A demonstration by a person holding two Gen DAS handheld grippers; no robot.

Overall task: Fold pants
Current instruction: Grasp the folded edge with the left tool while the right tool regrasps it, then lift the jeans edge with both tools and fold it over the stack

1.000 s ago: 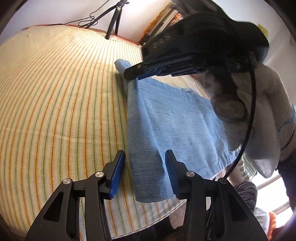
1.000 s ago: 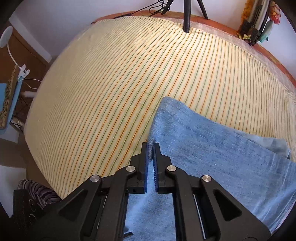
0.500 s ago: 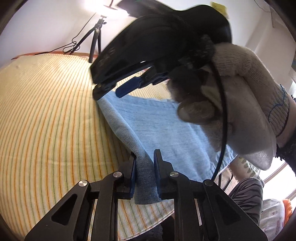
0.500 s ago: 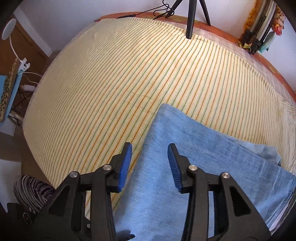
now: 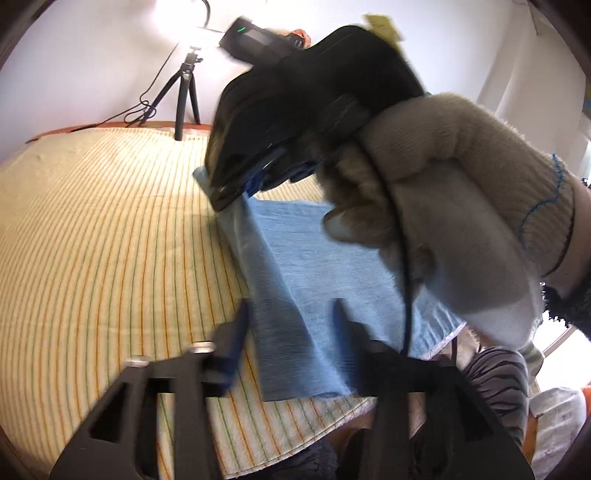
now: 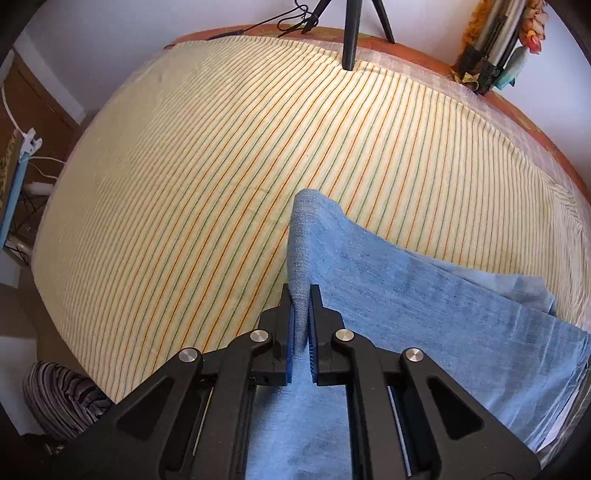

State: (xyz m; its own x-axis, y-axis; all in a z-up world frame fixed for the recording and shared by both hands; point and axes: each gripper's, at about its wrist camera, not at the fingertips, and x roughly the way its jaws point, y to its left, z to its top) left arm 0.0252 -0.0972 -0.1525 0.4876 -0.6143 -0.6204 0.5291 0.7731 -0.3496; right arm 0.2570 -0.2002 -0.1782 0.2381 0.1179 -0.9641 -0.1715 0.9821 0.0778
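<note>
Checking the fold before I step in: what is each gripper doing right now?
Left gripper: jaws opening, pants between them, not gripped.
Right gripper: shut on a pinched fold of the pants.

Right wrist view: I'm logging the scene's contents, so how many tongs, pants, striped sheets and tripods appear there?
Tongs: 1
Blue pants: 1
Striped sheet: 1
Tripod: 1
Total: 4
</note>
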